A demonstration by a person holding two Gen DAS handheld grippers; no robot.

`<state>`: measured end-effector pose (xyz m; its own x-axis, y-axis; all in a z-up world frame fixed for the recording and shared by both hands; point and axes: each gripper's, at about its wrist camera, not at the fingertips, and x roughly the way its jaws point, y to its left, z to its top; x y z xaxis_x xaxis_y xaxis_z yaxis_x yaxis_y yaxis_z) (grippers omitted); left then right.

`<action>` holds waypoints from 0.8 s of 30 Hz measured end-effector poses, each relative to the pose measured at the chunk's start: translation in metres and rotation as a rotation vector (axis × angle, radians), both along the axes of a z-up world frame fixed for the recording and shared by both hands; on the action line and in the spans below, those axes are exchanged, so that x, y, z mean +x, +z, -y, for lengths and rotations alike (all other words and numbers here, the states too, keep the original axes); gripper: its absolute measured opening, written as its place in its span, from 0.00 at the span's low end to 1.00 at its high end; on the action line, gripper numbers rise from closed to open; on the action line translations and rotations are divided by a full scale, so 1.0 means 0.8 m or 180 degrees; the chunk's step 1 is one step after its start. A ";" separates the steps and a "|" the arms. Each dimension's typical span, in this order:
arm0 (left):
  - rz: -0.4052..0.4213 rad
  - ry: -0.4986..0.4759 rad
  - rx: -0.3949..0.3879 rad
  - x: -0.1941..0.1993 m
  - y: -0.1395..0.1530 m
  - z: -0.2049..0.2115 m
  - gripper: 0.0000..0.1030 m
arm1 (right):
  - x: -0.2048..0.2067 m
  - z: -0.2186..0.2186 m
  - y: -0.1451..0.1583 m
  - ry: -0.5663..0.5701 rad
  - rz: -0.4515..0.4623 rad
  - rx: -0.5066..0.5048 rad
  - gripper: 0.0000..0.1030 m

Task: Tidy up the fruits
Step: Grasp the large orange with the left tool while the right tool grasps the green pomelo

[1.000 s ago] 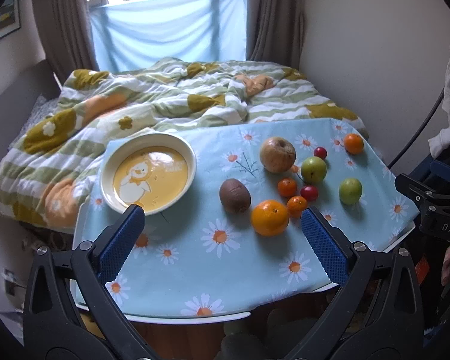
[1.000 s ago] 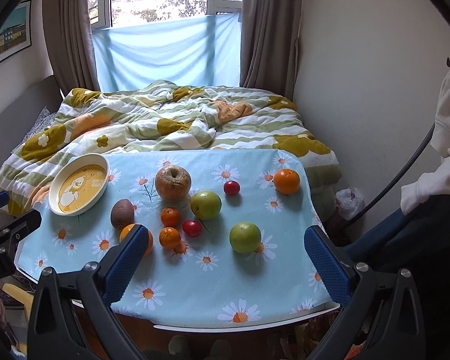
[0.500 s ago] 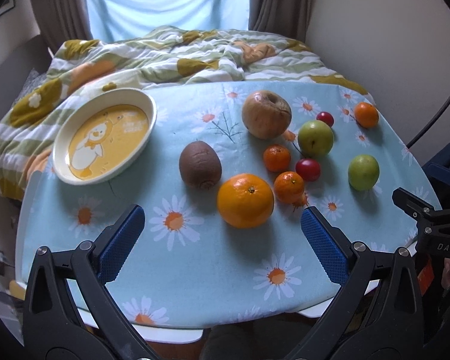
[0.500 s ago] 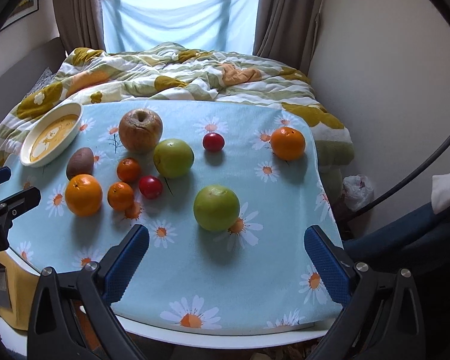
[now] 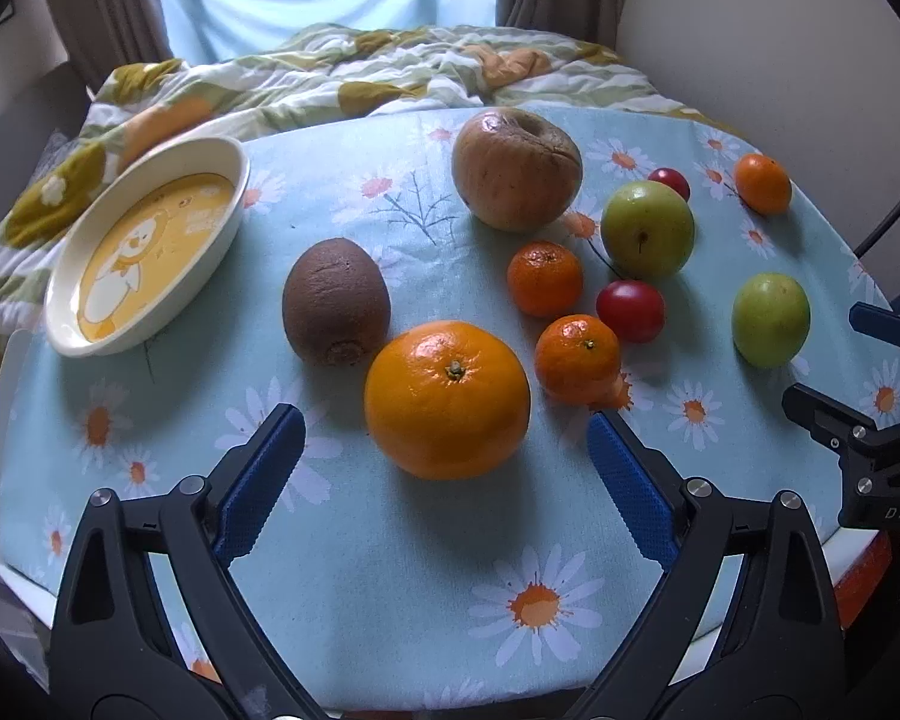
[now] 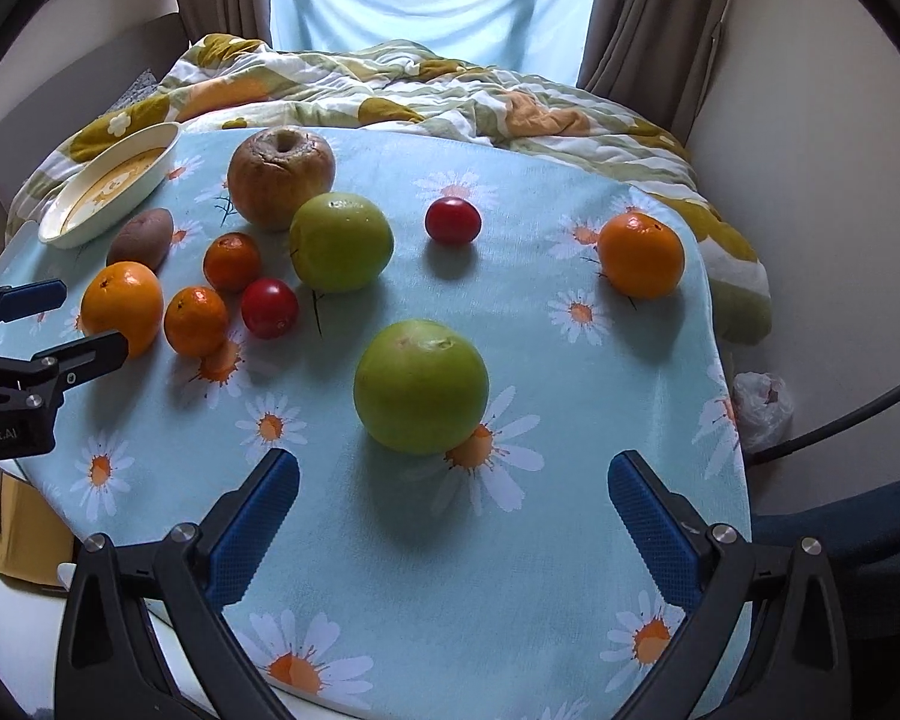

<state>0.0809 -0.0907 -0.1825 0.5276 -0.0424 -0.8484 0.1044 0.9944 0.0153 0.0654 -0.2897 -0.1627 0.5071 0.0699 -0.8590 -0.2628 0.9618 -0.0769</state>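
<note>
Pale-blue cotton tablecloth with daisy print (image 5: 390, 570), spread over a white round table; all fruit lies on it.

- Left gripper (image 5: 444, 456), black frame with blue ribbed pads: jaws spread wide, holding nothing, poised just in front of the large glossy orange (image 5: 447, 399).
- Right gripper (image 6: 453, 501), same make: jaws spread wide, empty, the big green apple (image 6: 420, 387) just ahead between the pad lines, not touched.
- Brown fuzzy kiwi (image 5: 336, 300): just beside the large orange, on its far left side.
- Wrinkled brown-yellow apple (image 5: 516, 168): at the far middle of the cloth.
- Two small mandarins (image 5: 545, 278) (image 5: 577, 359): clustered right of the large orange.
- Small red round fruit (image 5: 630, 310): touching or nearly touching the nearer mandarin.
- Second green apple (image 6: 340, 241): just in front of the wrinkled apple.
- Second small red fruit (image 6: 452, 220): apart, right of that green apple.
- Lone medium orange (image 6: 641, 255): near the far right edge of the cloth, well apart from the cluster.
- Cream oval dish with yellow cartoon-duck base (image 5: 150, 246): far left corner, tilted against the bedding, holding no fruit.
- Striped green, white and mustard floral quilt (image 6: 426, 90): rumpled on the bed behind the table.
</note>
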 end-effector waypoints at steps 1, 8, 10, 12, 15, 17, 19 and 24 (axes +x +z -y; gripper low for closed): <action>-0.0022 -0.0006 0.0011 0.001 -0.002 0.000 0.92 | 0.003 0.000 -0.002 0.0023 -0.0029 0.0001 0.93; -0.0136 0.0027 0.0022 0.015 -0.019 0.002 0.65 | 0.018 -0.003 -0.011 0.0115 -0.0109 0.0011 0.85; -0.0128 0.0020 0.0050 0.016 -0.020 0.003 0.65 | 0.021 -0.003 -0.013 0.0130 -0.0123 0.0025 0.85; -0.0132 0.0013 0.0061 0.017 -0.020 0.003 0.65 | 0.025 -0.004 -0.014 0.0144 -0.0137 0.0055 0.85; -0.0139 0.0023 0.0040 0.016 -0.020 0.001 0.65 | 0.031 -0.005 -0.016 0.0164 -0.0161 0.0092 0.83; -0.0134 0.0031 0.0033 0.015 -0.020 0.001 0.65 | 0.037 -0.007 -0.018 0.0197 -0.0189 0.0096 0.74; -0.0126 0.0035 0.0038 0.015 -0.020 0.002 0.65 | 0.042 -0.010 -0.021 0.0225 -0.0233 0.0099 0.72; -0.0120 0.0037 0.0060 0.014 -0.020 0.002 0.65 | 0.046 -0.017 -0.025 0.0294 -0.0271 0.0123 0.62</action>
<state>0.0922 -0.0924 -0.1988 0.4955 -0.0202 -0.8684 0.0938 0.9951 0.0304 0.1025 -0.2761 -0.1825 0.4222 0.1467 -0.8946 -0.3544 0.9350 -0.0140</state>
